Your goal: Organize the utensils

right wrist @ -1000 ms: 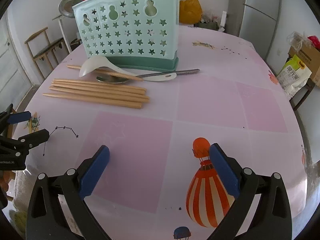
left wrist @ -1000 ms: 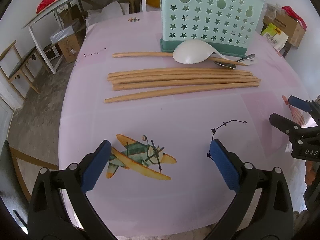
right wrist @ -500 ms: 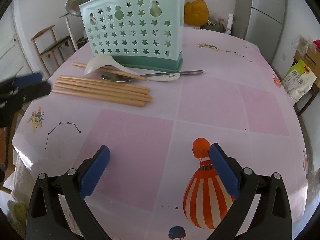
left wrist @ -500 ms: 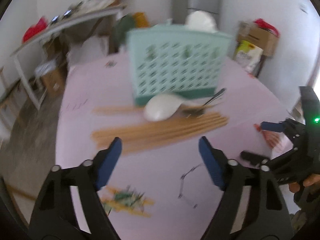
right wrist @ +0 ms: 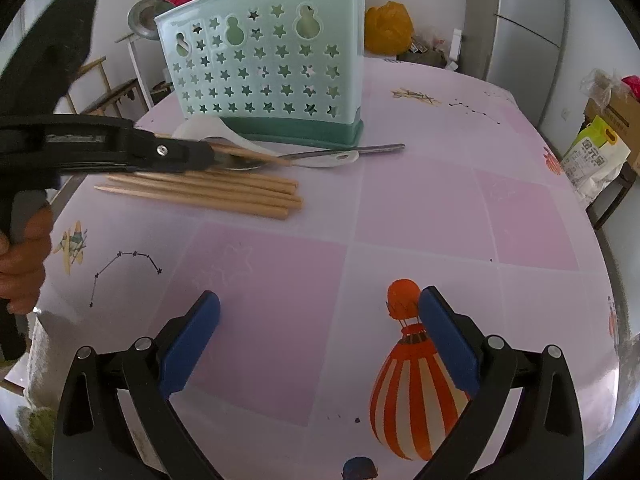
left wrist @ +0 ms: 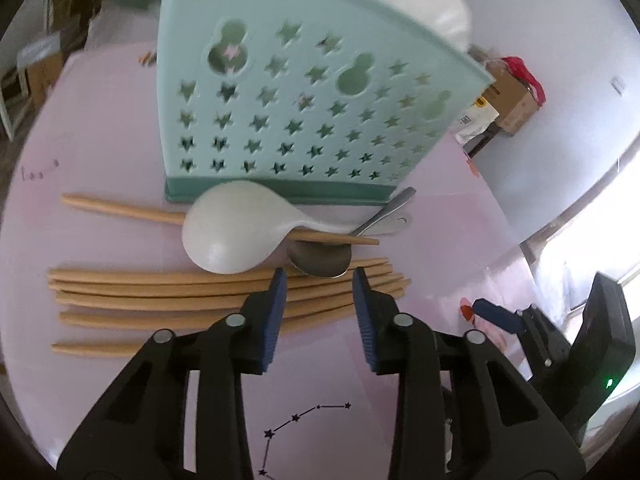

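Note:
A mint-green utensil holder [left wrist: 304, 96] with star cut-outs stands on the pink table [left wrist: 100, 128]; it also shows in the right wrist view [right wrist: 268, 68]. In front of it lie a white rice paddle [left wrist: 236, 232], a metal spoon [left wrist: 324, 260] and several wooden chopsticks [left wrist: 160, 292], which also show in the right wrist view [right wrist: 208, 190]. My left gripper [left wrist: 318, 284] is open, its jaws partly narrowed, just above the chopsticks and right before the spoon bowl. My right gripper [right wrist: 320, 312] is wide open and empty over the table's near part.
The left gripper's body [right wrist: 100, 148] reaches in from the left in the right wrist view. Cardboard boxes [left wrist: 512, 100], a yellow bag [right wrist: 388, 28] and a fridge [right wrist: 528, 20] stand beyond the table. The tablecloth has balloon [right wrist: 412, 376] and aeroplane prints.
My left gripper has moved forward over the chopsticks towards the spoon and holder, and its jaws have narrowed. My right gripper has stayed nearly still.

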{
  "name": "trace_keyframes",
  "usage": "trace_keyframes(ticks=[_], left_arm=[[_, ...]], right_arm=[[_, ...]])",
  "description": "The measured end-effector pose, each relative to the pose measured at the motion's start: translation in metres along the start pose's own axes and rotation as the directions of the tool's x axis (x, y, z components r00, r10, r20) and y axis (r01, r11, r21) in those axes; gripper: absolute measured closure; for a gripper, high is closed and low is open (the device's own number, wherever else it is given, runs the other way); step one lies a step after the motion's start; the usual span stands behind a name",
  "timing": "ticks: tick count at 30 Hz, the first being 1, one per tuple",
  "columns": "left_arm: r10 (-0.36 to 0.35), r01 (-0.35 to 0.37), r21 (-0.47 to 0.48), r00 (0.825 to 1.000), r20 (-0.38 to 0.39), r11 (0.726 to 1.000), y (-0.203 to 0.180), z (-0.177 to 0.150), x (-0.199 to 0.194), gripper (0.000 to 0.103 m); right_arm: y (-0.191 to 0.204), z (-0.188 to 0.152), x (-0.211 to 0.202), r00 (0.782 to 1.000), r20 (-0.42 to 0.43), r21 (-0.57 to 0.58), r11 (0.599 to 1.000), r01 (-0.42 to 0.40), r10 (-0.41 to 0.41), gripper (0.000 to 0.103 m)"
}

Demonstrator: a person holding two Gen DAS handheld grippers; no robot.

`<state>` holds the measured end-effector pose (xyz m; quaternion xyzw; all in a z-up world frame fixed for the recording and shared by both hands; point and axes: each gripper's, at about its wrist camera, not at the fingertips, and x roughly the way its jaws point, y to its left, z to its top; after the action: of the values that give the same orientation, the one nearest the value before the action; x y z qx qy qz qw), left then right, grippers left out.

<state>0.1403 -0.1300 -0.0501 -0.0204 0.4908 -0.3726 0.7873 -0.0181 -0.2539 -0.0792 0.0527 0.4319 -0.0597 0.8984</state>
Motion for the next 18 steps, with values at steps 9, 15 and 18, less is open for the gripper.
trace_keyframes(ticks=[9, 15, 18], left_arm=[[-0.13, 0.127, -0.258, 0.991, 0.003, 0.958, 0.027, 0.004, 0.008, 0.077], [-0.113, 0.109, -0.367, 0.994, 0.011, 0.924, 0.037, 0.006, 0.01, 0.091], [-0.114, 0.114, -0.396, 0.993, 0.024, 0.911, 0.041, 0.002, 0.007, 0.095]], right_arm=[[-0.006, 0.001, -0.002, 1.0, 0.018, 0.021, 0.999, -0.026, 0.026, 0.006], [-0.009, 0.0, -0.003, 0.999, 0.029, 0.029, 0.999, -0.04, 0.039, 0.006], [-0.01, -0.001, -0.002, 0.999, 0.032, 0.026, 0.999, -0.04, 0.039, 0.006]])
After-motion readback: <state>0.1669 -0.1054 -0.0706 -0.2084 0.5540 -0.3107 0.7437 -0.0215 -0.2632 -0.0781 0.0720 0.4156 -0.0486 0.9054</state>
